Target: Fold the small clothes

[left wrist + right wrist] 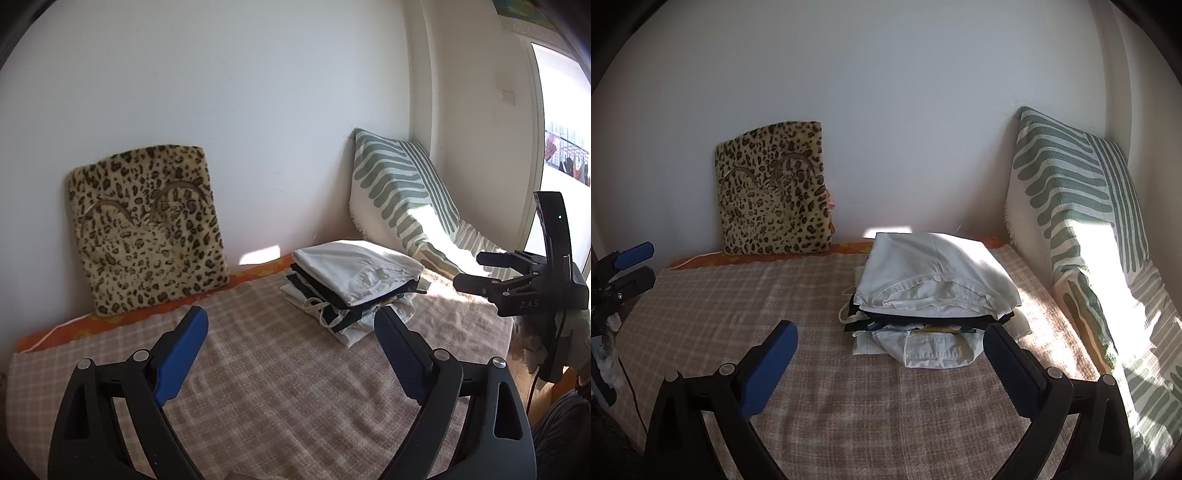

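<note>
The stack of folded clothes [934,291] sits on the bed [738,295] just ahead of the right claw [890,350] and slightly to its right, with a white garment [931,273] on top, dark layers under it and another pale piece [931,350] at the bottom nearest the claw; it seems parked toward the far right of the checked blanket so that the broad patch in front of both claws stays free as a working area. The right claw is spread wide and holds nothing, hanging low above the blanket. The left claw [291,343] is likewise spread and empty, with the stack ahead of it and to its right. No unfolded piece shows in either view, so I judge the folding either finished or waiting on a new garment. Beyond the stack, a leopard-print cushion [775,192] and a green striped pillow [1071,192] lean against the wall [886,110], out of the way
</note>
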Action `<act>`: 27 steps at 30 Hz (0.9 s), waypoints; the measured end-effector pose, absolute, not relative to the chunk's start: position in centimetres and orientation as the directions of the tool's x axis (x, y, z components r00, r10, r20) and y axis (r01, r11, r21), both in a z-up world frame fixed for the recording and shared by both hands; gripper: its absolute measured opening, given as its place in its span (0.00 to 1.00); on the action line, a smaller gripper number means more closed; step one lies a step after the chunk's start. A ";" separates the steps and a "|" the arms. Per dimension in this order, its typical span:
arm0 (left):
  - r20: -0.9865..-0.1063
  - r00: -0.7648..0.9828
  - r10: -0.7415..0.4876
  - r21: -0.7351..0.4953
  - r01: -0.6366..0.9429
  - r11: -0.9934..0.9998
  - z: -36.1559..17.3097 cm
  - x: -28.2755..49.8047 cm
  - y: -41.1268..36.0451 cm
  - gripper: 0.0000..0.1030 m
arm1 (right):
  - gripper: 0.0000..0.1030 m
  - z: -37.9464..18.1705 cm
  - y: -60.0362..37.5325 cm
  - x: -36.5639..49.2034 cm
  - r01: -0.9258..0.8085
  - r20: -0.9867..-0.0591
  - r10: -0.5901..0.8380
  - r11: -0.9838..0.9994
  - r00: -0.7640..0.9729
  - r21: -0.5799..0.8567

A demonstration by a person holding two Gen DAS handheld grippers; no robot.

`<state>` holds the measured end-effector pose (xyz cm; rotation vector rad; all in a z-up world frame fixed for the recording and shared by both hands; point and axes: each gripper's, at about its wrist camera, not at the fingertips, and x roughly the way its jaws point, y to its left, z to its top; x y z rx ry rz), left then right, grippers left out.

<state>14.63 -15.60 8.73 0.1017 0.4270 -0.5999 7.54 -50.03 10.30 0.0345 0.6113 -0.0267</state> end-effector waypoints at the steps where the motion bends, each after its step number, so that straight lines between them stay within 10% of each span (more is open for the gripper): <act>1: -0.409 0.750 -0.519 -0.029 0.558 0.829 8.7 14.3 -15.2 0.98 | 1.00 10.3 -49.6 7.3 0.038 -0.567 -0.019 0.999 0.823 0.022; 27: -0.506 0.784 -0.359 0.014 0.424 0.906 3.3 13.0 -12.5 0.99 | 1.00 6.1 -44.7 6.5 0.143 -0.483 -0.168 0.986 0.859 -0.088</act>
